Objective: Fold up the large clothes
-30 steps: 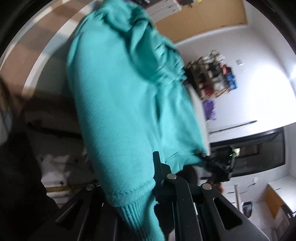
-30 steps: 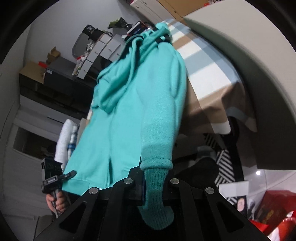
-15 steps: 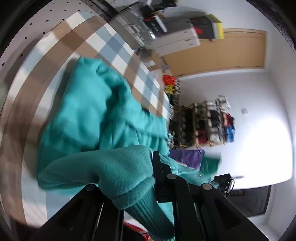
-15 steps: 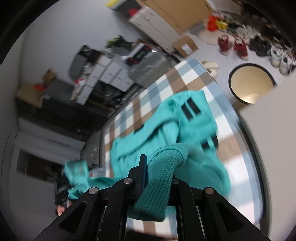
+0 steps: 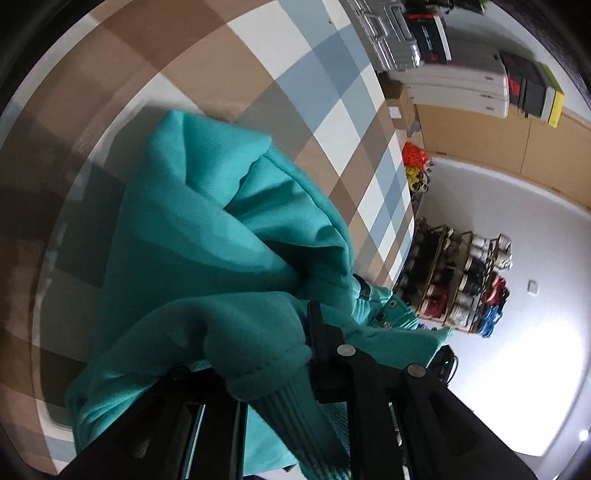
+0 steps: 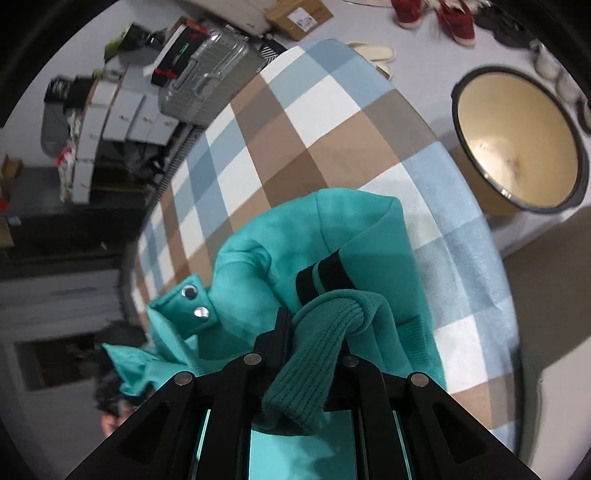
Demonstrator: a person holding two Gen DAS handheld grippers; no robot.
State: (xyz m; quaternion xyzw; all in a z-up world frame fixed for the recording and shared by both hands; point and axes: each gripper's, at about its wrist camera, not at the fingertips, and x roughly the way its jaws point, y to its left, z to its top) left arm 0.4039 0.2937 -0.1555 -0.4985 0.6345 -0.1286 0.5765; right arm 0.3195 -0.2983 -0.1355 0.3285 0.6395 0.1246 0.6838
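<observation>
A teal hooded sweatshirt (image 5: 207, 236) lies bunched on a table under a checked cloth (image 5: 229, 74). My left gripper (image 5: 258, 354) pinches one ribbed sleeve cuff (image 5: 284, 406); its jaws are opening, with the cuff still between them. In the right wrist view the sweatshirt (image 6: 266, 258) shows two black stripes (image 6: 321, 277) and a tab with two metal snaps (image 6: 194, 302). There my right gripper (image 6: 314, 332) holds the other ribbed cuff (image 6: 306, 369), jaws likewise opening around it. Fabric covers one fingertip of each gripper.
The checked cloth (image 6: 295, 129) ends at a rounded edge close to the sweatshirt. Beyond it a cream basin (image 6: 517, 140) and red shoes (image 6: 432, 14) sit on the floor. A silver suitcase (image 6: 207, 74) stands behind the table, a shoe rack (image 5: 461, 288) by the wall.
Both grippers swung the hanging sweatshirt over the table and lowered it; it went from stretched out in the air to lying bunched on the checked cloth, cuffs still gripped.
</observation>
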